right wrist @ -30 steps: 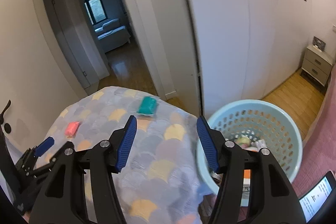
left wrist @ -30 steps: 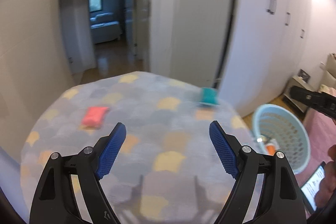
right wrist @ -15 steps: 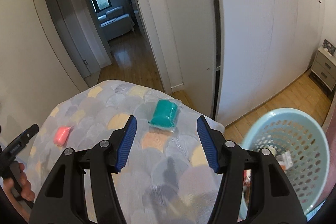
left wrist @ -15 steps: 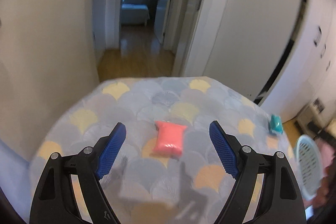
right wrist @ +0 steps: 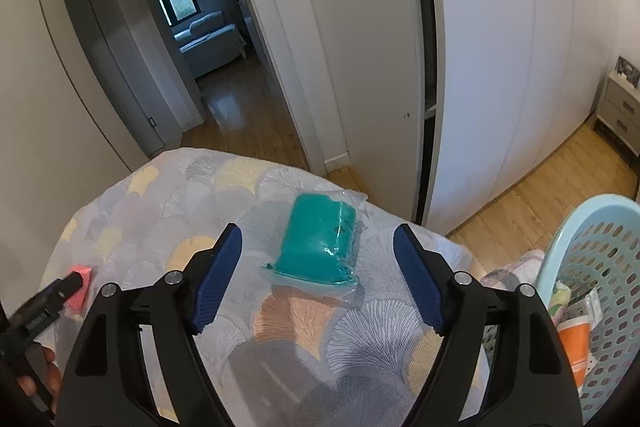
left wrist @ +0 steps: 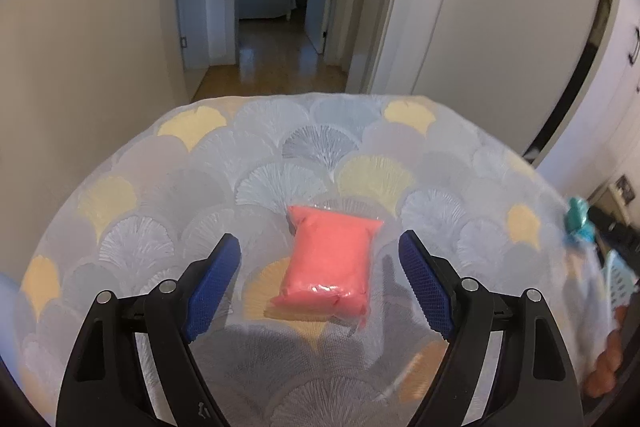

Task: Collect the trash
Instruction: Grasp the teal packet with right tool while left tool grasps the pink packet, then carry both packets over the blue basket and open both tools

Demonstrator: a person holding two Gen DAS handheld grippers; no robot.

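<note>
Broadly, a bed with a fan-patterned cover (left wrist: 280,155) in grey, pale blue and yellow fills the lower half of both wrist views, and beyond its far edge a doorway opens onto a wood-floored hall and a dim room. White wardrobe doors (right wrist: 500,47) line the wall to the right. Beside the bed on that side stands a pale blue perforated basket (right wrist: 600,227) on the wooden floor, with wrappers and an orange-labelled item lying inside it.

On the cover lie two sealed plastic packets, well apart. The pink packet (left wrist: 330,261) rests flat near the middle of the left wrist view, directly between the two blue pads of the left gripper (left wrist: 320,279). Its jaws stand wide, and neither pad touches the packet; a clear gap shows on each side.

The teal packet (right wrist: 320,239) lies near the bed's right edge, its clear wrapper crinkled around it. It sits ahead of and between the pads of the right gripper (right wrist: 318,275), whose jaws are opening and do not press on it.

At the left edge of the right wrist view the other tool's black tip overlaps the pink packet, with part of a hand (right wrist: 38,379) beneath it.
</note>
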